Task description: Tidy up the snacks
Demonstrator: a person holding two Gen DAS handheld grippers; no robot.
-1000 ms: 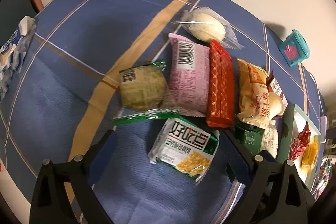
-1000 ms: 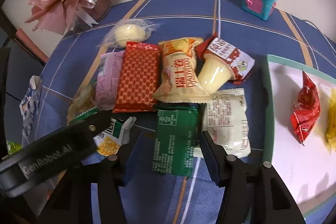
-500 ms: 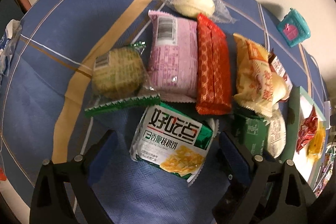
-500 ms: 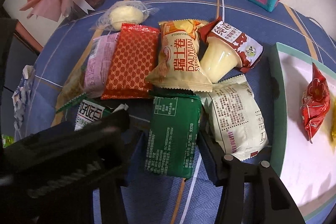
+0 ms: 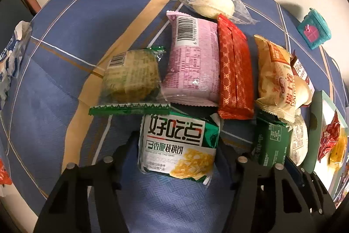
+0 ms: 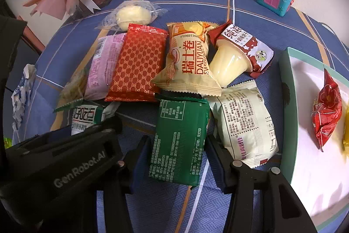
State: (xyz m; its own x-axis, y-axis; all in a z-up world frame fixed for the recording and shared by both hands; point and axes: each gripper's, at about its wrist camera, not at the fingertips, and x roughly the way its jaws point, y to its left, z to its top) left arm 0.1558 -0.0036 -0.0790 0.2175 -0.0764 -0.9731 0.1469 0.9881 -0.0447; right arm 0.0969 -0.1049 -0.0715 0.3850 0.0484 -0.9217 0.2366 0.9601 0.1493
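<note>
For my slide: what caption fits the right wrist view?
Right hand-held gripper straddling a dark green snack packet beside the tray.

Both wrist cameras look steeply down, close above the blue plaid tablecloth [image 5: 65, 84]. Both views share the glossy red patterned snack packet [image 5: 234, 73] [image 6: 137, 67] beyond their jaws.

The tablecloth [image 5: 65, 102] is matt woven cloth. The snack packets [image 5: 192, 62] are glossy, crinkled plastic film. The tray [image 6: 288, 115] looks smooth and matt. The gripper [image 6: 174, 158] is matt black plastic.
</note>
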